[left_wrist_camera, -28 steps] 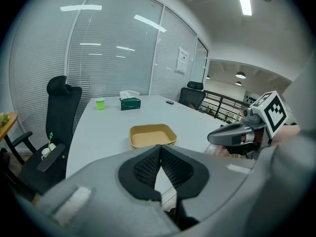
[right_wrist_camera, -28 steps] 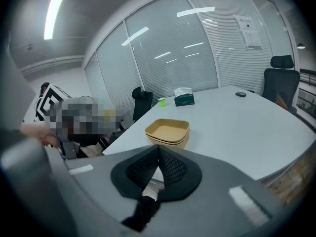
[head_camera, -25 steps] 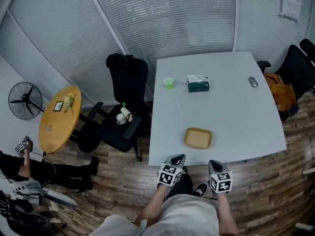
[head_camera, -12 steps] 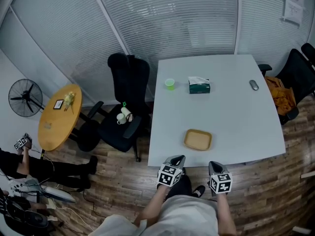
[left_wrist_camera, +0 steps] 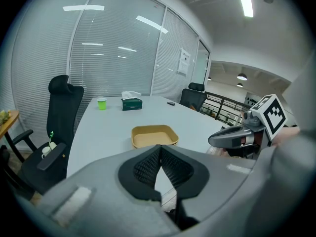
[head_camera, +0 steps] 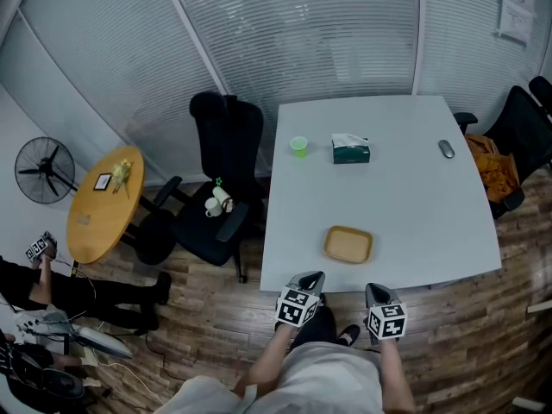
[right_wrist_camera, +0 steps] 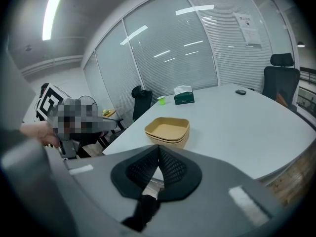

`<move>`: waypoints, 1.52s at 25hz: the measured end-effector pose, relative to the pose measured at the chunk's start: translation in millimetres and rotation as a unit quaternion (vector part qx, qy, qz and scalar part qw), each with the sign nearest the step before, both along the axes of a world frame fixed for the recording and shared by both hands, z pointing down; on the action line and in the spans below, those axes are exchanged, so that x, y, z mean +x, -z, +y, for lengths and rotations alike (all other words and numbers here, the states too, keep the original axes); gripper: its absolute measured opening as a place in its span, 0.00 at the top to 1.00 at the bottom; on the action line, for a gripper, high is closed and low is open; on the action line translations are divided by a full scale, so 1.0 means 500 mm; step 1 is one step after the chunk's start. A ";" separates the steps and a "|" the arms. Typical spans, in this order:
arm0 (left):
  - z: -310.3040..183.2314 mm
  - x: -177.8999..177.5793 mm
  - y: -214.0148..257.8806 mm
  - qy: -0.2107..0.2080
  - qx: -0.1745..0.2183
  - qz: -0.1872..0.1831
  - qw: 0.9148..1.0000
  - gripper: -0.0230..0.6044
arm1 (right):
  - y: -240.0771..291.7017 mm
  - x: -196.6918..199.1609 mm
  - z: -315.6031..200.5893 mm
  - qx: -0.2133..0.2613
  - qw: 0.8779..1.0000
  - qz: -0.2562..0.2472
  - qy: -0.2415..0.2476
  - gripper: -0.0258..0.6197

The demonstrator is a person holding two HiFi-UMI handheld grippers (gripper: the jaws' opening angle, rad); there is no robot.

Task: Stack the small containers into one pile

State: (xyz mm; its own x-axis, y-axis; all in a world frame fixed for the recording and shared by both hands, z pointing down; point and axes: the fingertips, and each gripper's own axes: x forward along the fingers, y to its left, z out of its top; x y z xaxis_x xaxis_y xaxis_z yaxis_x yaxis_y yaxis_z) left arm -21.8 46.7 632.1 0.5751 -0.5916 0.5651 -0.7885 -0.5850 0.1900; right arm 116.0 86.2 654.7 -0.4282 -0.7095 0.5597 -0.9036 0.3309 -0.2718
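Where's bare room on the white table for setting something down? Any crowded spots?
Biggest free patch: the right half of the white table, between the stacked tan square containers and the small dark object. Also bare: the middle strip between the containers and the green tissue box. Tightest spot: far left, small green cup beside the box.

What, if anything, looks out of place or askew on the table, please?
Nothing stands out: the tan containers sit nested in one even pile by the near edge of the table, the green cup stands upright beside the tissue box, and no spill shows.
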 end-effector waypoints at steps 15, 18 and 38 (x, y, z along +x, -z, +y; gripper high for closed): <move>0.008 -0.016 -0.011 0.007 -0.004 0.002 1.000 0.95 | -0.011 -0.007 0.001 -0.004 1.000 -0.003 -0.002 0.96; 0.008 -0.020 -0.006 0.007 -0.001 0.004 1.000 0.95 | 0.000 -0.008 0.002 0.002 1.000 -0.005 -0.005 0.96; -0.004 -0.019 0.022 0.008 0.014 0.004 1.000 0.96 | 0.028 -0.004 -0.012 0.020 1.000 -0.008 -0.007 0.96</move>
